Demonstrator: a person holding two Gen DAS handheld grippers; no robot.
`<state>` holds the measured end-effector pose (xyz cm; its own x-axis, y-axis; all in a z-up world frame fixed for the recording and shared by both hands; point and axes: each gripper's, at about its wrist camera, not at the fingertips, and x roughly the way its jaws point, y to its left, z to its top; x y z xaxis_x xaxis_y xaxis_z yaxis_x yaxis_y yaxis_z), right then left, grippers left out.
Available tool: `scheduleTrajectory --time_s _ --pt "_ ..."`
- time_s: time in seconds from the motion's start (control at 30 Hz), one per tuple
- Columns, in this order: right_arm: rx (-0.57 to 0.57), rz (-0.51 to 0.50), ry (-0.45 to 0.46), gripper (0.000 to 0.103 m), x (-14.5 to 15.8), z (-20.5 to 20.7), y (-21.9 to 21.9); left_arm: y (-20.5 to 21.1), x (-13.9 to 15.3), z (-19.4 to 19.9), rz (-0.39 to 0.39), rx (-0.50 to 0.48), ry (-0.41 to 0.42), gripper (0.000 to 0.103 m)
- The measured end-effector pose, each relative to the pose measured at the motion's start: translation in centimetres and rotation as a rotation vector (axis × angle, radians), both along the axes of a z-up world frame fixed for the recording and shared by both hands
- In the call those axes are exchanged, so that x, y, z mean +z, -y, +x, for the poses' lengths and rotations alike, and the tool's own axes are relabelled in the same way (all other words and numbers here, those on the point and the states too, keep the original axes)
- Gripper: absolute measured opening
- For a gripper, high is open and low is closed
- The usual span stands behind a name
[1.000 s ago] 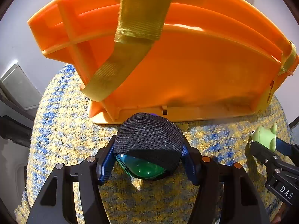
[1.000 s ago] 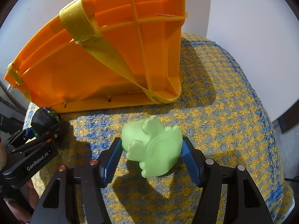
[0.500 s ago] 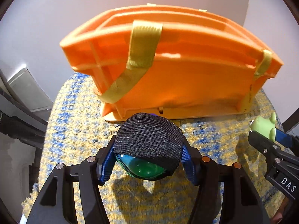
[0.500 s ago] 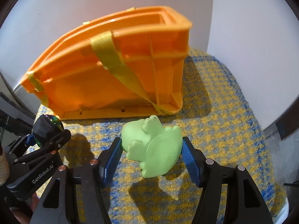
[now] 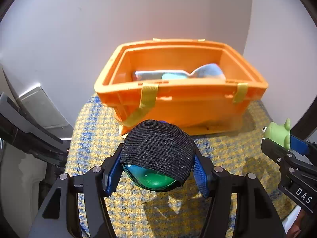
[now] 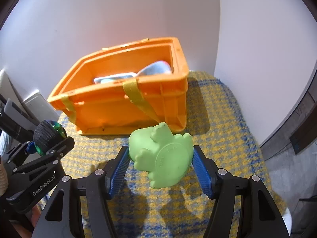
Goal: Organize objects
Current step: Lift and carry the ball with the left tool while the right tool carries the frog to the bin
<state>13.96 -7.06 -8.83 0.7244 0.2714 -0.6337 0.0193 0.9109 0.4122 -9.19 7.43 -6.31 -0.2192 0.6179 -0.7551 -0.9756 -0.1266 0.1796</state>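
Above the cloth (image 5: 138, 214), both grippers (image 5: 157, 170) (image 6: 160, 160) tilt down, loaded.

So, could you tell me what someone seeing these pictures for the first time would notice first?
Probably the bright orange crate standing on the yellow-and-blue woven cloth against the white wall, with pale blue items inside. Next, the two held toys: the left gripper clamps a glossy green ball wrapped in a black band, and the right gripper clamps a light green rubber toy, both above the cloth.

We face a white corner.
Plain white walls (image 5: 79, 29) meet above a sunlit yellow-and-blue woven cloth (image 6: 227, 119).
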Motion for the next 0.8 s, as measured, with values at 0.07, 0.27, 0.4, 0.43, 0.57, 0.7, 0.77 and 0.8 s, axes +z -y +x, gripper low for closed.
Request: scheduleTrajectory --time_s 0.07,0.27,0.4,0.43,0.57,0.7,0.77,0.8 --pt "0.0 -0.001 0.015 0.063 0.9 -0.3 0.3 0.4 0.9 -0.3 0.01 -0.002 -0.002 0.062" --pt "-0.001 -0.008 0.063 0.063 3.7 -0.9 1.1 0.6 3.8 0.0 0.045 -0.013 -0.002 0.062" --pt "-0.004 -0.014 0.098 0.063 5.8 -1.0 1.8 0.6 5.7 0.1 0.074 -0.022 -0.002 0.062" --pt "-0.005 -0.016 0.106 0.063 6.4 -0.9 1.9 0.5 6.4 0.0 0.082 -0.024 -0.002 0.062" --pt "-0.008 -0.022 0.134 0.063 8.0 -0.4 2.3 -0.1 7.9 -0.3 0.105 -0.022 -0.003 0.062" --pt "-0.006 -0.029 0.155 0.063 9.5 0.3 2.5 -0.7 9.5 -0.4 0.125 -0.028 -0.011 0.062" --pt "-0.003 -0.033 0.162 0.063 10.1 0.7 2.5 -1.0 10.0 -0.5 0.129 -0.031 -0.013 0.062" --pt "-0.002 -0.034 0.163 0.063 10.4 1.0 2.5 -1.3 10.2 -0.5 0.13 -0.033 -0.013 0.062"
